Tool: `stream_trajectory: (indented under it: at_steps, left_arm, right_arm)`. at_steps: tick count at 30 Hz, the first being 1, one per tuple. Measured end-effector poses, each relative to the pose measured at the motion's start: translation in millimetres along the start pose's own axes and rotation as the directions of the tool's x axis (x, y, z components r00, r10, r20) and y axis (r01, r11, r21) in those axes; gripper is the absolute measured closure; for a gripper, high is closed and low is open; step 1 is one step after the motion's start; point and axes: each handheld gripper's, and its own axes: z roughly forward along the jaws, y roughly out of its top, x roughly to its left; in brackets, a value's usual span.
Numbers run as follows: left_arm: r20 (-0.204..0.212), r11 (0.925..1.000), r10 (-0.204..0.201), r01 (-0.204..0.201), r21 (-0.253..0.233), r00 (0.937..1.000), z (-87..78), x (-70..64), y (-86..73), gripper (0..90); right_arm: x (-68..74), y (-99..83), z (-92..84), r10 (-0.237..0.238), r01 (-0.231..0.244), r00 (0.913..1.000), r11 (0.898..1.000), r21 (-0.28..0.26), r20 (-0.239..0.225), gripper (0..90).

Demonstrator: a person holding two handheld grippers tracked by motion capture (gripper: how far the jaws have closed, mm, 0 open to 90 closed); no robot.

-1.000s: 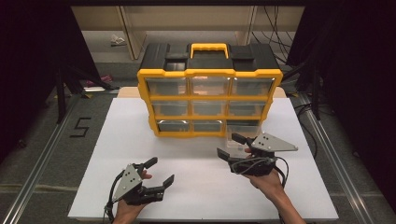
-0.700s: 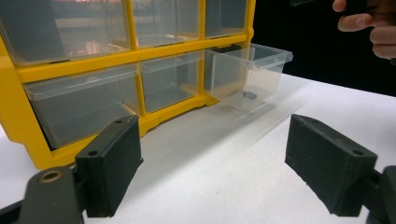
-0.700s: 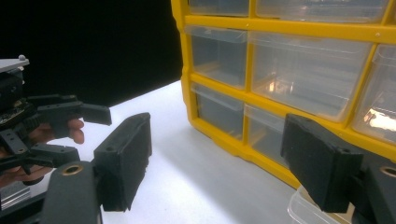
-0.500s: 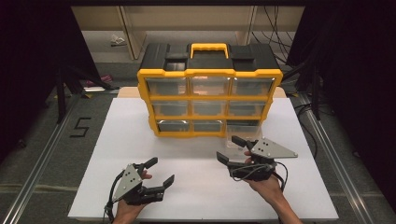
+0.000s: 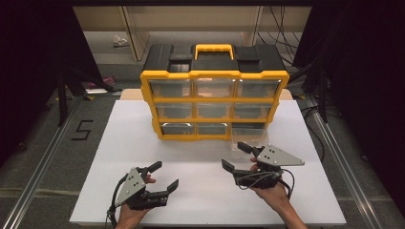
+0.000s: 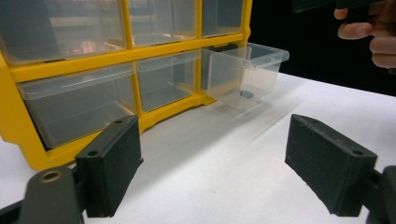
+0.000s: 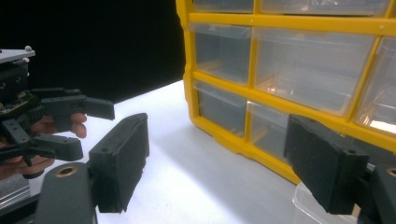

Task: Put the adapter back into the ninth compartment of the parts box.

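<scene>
Light falls from above onto the white rectangular worktop (image 5: 143,143), bright and even, while the room around it sinks into near black. The yellow-framed plastic drawer cabinet with clear drawers (image 5: 214,102) throws a soft shadow at its foot. In the left gripper view the clear plastic pulled-out drawer (image 6: 245,74) catches pale glare along its rim, and the near black pads (image 6: 112,168) look soft. All the pictures are slightly grainy, and the dark backgrounds swallow detail.
</scene>
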Motion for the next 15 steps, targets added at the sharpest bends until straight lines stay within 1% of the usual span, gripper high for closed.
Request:
stream_trajectory:
  at_steps: [6, 11, 15]
  left_arm:
    - [0.002, 1.0000, 0.000, 0.000, 0.000, 1.0000, 0.1, -0.3, 0.0, 18.0]
    - [0.003, 1.0000, 0.002, -0.002, 0.001, 1.0000, 0.0, -0.6, 0.0, 18.0]
    - [0.001, 1.0000, 0.001, -0.001, -0.001, 1.0000, -0.3, -0.4, 0.0, 18.0]
  right_arm:
    - [0.7, -4.1, -1.9, -0.005, 0.005, 0.9999, 1.000, -0.005, 0.009, 21.9]
    - [0.5, -7.8, -3.6, -0.003, 0.003, 0.9999, 1.000, -0.001, 0.011, 19.8]
    - [0.4, -11.6, -4.1, -0.006, 0.006, 0.9997, 1.000, 0.009, 0.025, 19.7]
